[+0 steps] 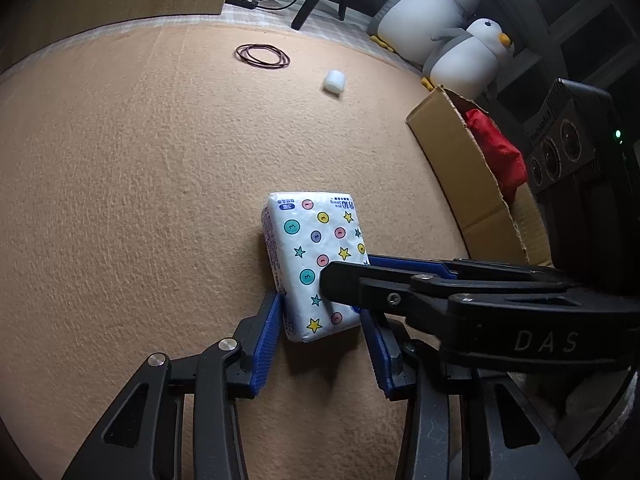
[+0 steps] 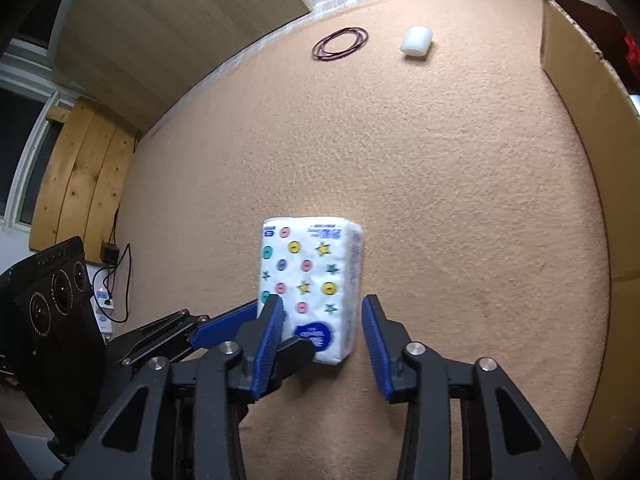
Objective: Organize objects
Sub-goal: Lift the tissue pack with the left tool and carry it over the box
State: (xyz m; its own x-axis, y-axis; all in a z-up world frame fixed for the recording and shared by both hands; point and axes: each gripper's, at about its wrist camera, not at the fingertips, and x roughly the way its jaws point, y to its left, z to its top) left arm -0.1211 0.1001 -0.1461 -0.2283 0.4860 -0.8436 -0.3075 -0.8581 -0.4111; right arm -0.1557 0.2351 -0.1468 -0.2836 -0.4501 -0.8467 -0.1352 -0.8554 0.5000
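A white tissue pack (image 1: 316, 264) printed with coloured buttons and stars lies on the orange carpet; it also shows in the right wrist view (image 2: 310, 288). My left gripper (image 1: 322, 336) is open, its blue pads on either side of the pack's near end. My right gripper (image 2: 322, 330) is also open around the same near end and reaches across from the right in the left wrist view (image 1: 348, 280). Neither gripper squeezes the pack. A cardboard box (image 1: 468, 168) with something red (image 1: 496, 148) inside stands to the right.
Dark rubber bands (image 1: 262, 56) (image 2: 340, 43) and a small white block (image 1: 334, 82) (image 2: 417, 41) lie far ahead on the carpet. Two plush penguins (image 1: 436, 4) sit behind the box. A wooden panel (image 2: 168, 16) stands at the far left.
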